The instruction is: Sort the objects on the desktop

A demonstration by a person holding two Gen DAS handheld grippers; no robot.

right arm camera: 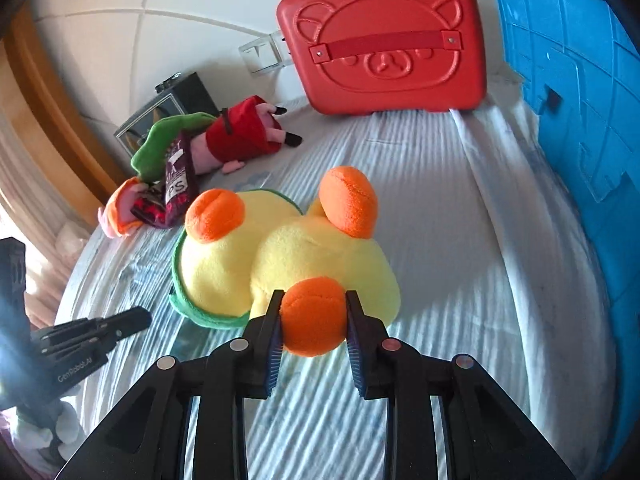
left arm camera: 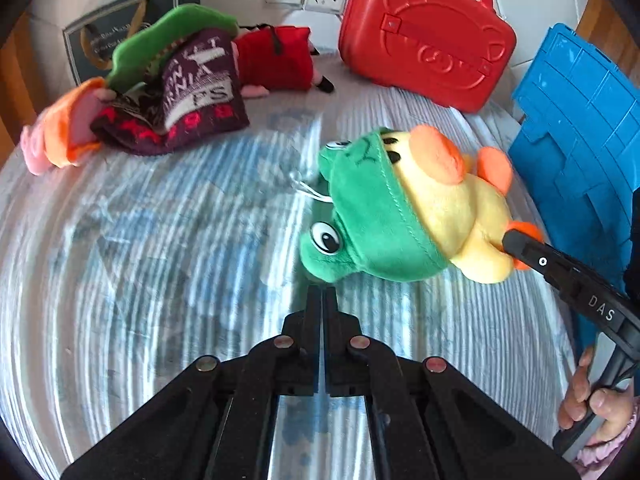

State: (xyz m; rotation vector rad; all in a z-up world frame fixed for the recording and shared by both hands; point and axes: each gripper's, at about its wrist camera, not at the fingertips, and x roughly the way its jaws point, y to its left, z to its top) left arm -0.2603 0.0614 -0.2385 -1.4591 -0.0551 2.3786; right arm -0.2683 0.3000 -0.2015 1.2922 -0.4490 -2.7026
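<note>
The right gripper [right arm camera: 313, 322] pinches one orange foot of the yellow duck plush [right arm camera: 320, 264], its two blue-padded fingers pressed into the sides of that foot and nothing else of the toy between them. In the left wrist view the plush [left arm camera: 448, 208] seems to hang from that foot over the striped cloth [left arm camera: 160, 240], its green frog hood [left arm camera: 368, 216] at the low end, just beside the blue crate [left arm camera: 580, 128]. The left gripper [left arm camera: 322, 294] has its jaws pressed together on nothing, and sits just on the near side of the hood. Taking the crate as the mark, the red bear-face case [right arm camera: 384, 40] stands close by its far corner against the wall, and the heap of other soft toys [left arm camera: 168, 88] lies well apart from it, across the cloth. My judgement is that the hold is the weak point: a soft, rounded foot can squeeze out of the pads, above all with the whole body swinging below it, and the toy would then drop to the cloth short of the crate. If the crate is where it belongs, the dangling hood could catch on the crate's rim and tug the foot free. The white loop of cord [left arm camera: 308, 188] by the hood might also snag on the empty gripper, which stands very near it.
</note>
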